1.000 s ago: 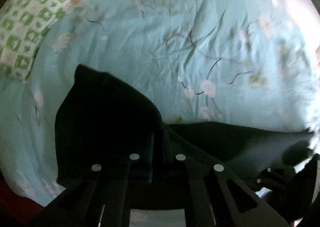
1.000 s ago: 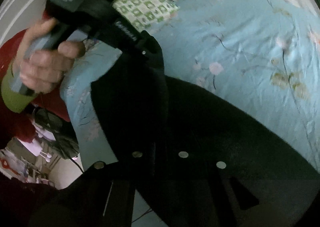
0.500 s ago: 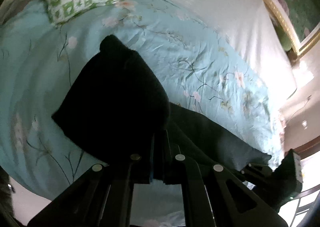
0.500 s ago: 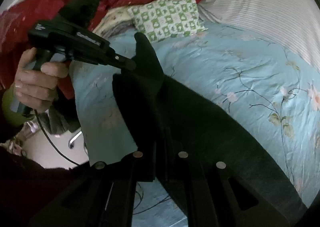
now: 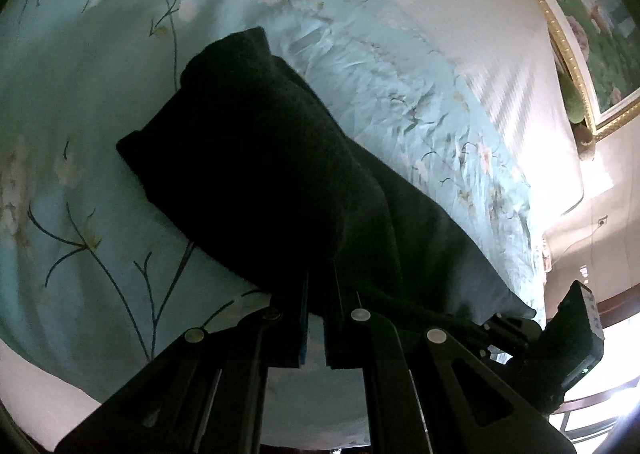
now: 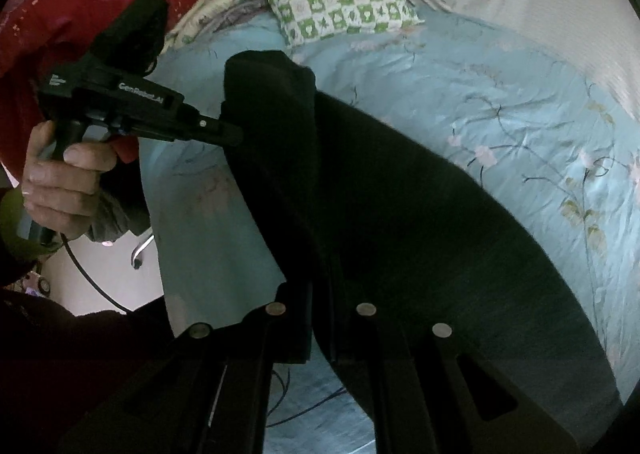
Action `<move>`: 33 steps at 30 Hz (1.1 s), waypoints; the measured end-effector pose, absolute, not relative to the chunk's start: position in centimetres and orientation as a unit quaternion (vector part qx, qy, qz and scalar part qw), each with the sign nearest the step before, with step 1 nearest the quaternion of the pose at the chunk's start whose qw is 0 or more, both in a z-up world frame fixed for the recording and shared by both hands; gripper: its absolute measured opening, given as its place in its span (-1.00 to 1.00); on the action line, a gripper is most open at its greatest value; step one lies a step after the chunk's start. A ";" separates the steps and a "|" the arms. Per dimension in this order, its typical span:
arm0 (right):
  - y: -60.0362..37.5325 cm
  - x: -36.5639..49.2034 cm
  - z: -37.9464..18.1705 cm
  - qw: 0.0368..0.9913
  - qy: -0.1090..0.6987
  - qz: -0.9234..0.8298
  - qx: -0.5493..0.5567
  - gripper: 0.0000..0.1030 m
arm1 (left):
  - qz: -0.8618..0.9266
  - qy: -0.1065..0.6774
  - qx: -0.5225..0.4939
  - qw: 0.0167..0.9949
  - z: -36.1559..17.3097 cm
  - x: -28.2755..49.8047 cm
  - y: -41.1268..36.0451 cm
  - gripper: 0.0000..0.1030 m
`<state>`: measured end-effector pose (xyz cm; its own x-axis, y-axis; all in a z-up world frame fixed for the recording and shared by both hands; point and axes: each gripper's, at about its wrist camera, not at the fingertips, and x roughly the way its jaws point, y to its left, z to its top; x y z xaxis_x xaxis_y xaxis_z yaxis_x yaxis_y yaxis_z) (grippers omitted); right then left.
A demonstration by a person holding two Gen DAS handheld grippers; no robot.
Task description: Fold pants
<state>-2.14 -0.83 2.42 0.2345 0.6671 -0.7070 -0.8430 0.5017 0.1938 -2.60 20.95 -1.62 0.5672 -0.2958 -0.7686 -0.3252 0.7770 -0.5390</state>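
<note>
The black pants [image 6: 400, 190] hang doubled over above the pale blue flowered bedspread [image 5: 80, 126], stretched between both grippers, with the folded end sagging toward the green checked pillow [image 6: 340, 2]. The left gripper [image 5: 318, 286] is clamped tight on one edge of the cloth. The right gripper [image 6: 322, 294] is pinched closed on the other, and the person's hand [image 6: 60, 182] grips a handle at the bedside.
</note>
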 end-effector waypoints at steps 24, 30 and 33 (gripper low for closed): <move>-0.6 -0.3 4.6 0.782 0.395 0.481 -0.036 -0.23 | 0.049 0.470 -0.323 0.820 -1.0 -4.6 24.5 -0.07; -1.7 3.6 4.9 0.804 0.409 0.430 0.012 -0.20 | 0.059 0.473 -0.342 0.810 -1.2 -4.3 26.0 0.08; -2.0 6.3 4.7 0.806 0.426 0.409 0.042 -0.20 | 0.070 0.482 -0.348 0.801 -1.7 -3.7 26.6 0.11</move>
<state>6.25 -2.02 4.69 0.3034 0.6949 -0.6520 -0.6233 0.6623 0.4158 -3.73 26.58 -1.70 0.5247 -0.2227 -0.8217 -0.4482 0.7483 -0.4891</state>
